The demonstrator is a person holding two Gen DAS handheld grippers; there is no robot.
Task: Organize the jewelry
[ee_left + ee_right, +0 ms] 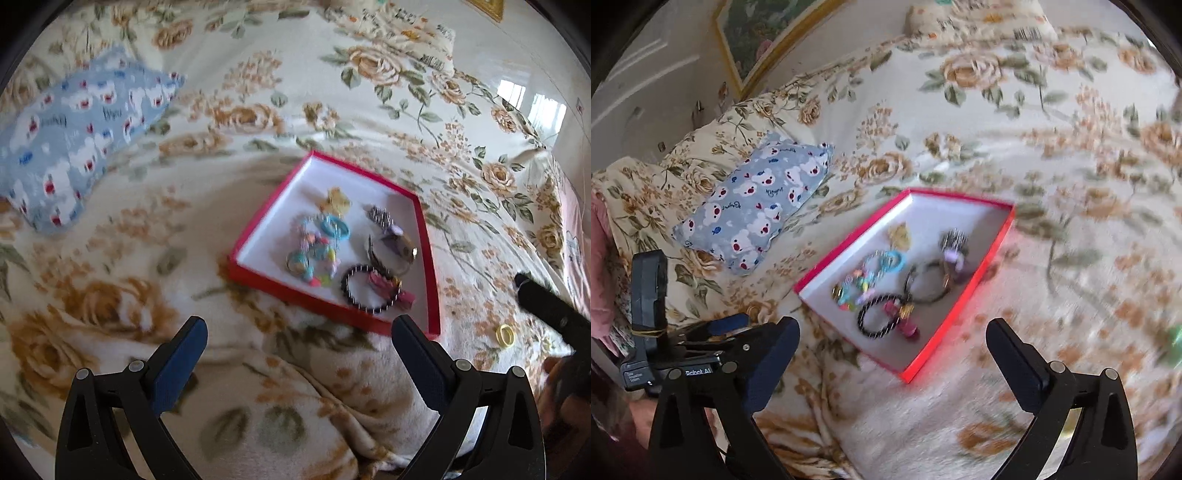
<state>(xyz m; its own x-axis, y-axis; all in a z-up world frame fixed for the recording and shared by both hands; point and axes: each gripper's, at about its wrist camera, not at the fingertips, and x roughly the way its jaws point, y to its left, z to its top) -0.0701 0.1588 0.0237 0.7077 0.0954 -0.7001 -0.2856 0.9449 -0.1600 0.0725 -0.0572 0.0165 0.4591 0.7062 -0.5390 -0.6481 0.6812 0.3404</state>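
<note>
Blue bear-print pillow [755, 201] on floral blanket [1015, 110], seemingly.

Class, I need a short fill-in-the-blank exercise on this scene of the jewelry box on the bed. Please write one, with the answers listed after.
1. The jewelry lies in a shallow box whose rim is ____.
2. The yellow ring lies ____ the box, on the blanket.
3. The left claw and the right claw are both ____.
4. The pillow beside the box is printed with ____.

Answers: red; outside; open; bears
</note>
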